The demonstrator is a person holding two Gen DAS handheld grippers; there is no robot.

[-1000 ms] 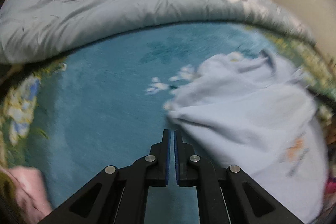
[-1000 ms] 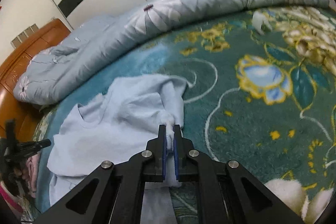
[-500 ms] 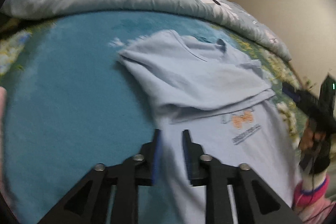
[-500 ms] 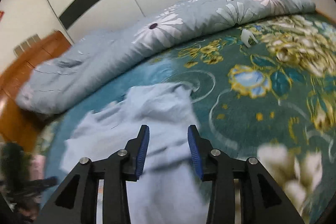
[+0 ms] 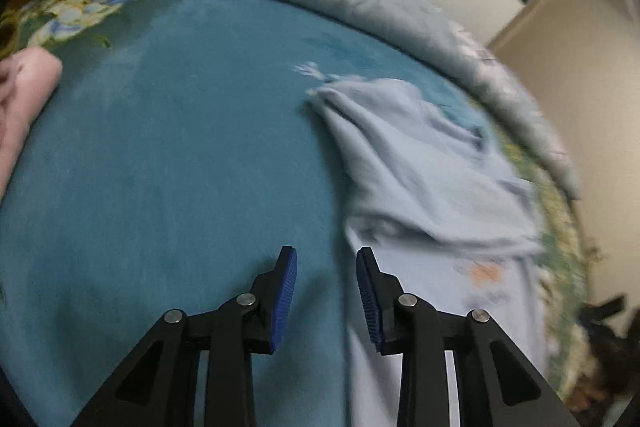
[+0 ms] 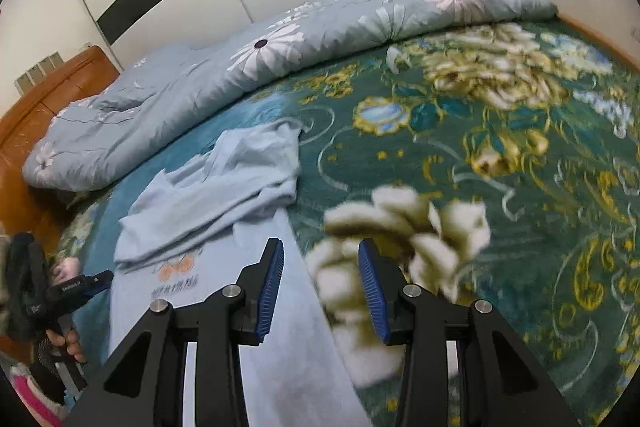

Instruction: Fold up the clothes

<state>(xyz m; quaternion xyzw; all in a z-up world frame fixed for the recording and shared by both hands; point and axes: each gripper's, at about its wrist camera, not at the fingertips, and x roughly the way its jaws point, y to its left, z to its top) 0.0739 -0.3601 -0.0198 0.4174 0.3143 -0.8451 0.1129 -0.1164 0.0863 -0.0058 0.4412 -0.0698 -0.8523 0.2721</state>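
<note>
The light blue T-shirt [image 6: 208,195] lies on the teal floral bedspread [image 6: 520,187], and the fold looks about half made: its upper part, collar and sleeves, is doubled down over the chest, ending just above the small orange print [image 6: 176,265], while the lower body stretches flat and unfolded toward the camera. That top flap is rumpled and skewed rather than square, so it probably needs smoothing, and the long lower half, by my judgement, awaits at least one more fold before the garment is compact. The right gripper [image 6: 320,287] hovers with its blue-padded jaws spread and nothing between them; the shirt's right-hand edge runs just under its left finger, with the folded bulk ahead and to the left. The left gripper [image 5: 326,291] also stands spread and empty, straddling the shirt's other long edge: bare bedspread under one finger, blue cloth under the other, the folded flap [image 5: 400,163] ahead and to the right. A rolled grey-blue floral duvet [image 6: 280,43] lies well beyond the shirt, and a pink garment [image 5: 20,99] sits far off at the left rim.
</note>
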